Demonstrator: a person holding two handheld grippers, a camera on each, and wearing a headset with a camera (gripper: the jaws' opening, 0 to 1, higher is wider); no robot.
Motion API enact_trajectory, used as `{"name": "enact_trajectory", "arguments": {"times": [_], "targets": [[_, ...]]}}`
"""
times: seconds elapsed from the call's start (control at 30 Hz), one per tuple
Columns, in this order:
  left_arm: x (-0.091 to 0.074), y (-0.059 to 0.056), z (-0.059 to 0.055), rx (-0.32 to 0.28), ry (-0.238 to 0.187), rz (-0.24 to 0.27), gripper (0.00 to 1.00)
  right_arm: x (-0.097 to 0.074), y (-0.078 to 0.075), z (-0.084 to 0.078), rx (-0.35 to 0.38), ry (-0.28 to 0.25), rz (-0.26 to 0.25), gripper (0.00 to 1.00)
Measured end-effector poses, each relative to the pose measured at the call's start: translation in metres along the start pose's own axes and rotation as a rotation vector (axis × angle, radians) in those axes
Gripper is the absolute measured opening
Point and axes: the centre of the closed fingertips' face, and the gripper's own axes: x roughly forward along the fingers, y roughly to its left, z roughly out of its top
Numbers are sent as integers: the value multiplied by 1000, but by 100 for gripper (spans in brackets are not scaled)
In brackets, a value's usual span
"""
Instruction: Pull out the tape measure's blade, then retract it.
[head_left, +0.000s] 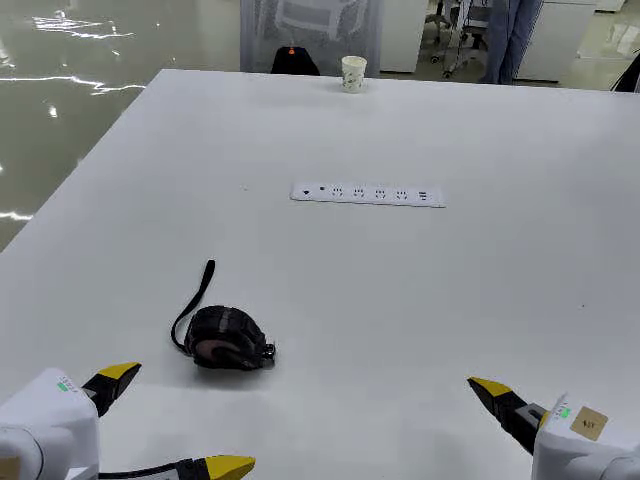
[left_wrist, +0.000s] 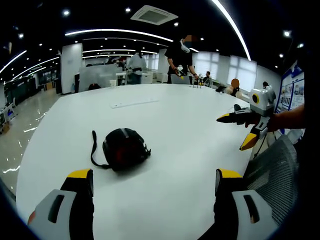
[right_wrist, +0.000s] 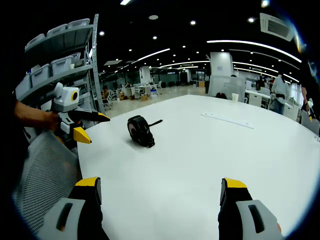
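The tape measure (head_left: 228, 338) is a rounded black case with dark reddish panels. It lies on its side on the white counter (head_left: 400, 290), lower left of centre in the head view. Its black wrist strap (head_left: 193, 303) loops toward the upper left. The blade looks wound in.

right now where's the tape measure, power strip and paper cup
tape measure (head_left: 226, 338), head view, top of case
power strip (head_left: 367, 194), head view, middle of body
paper cup (head_left: 353, 73), head view, side wall
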Motion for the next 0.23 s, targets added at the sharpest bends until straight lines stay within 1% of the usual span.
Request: {"name": "enact_trajectory", "arguments": {"times": [0.23], "targets": [[1,0,-1,4,3,-3,99,-1,0,0,-1,1,-1,99]]}}
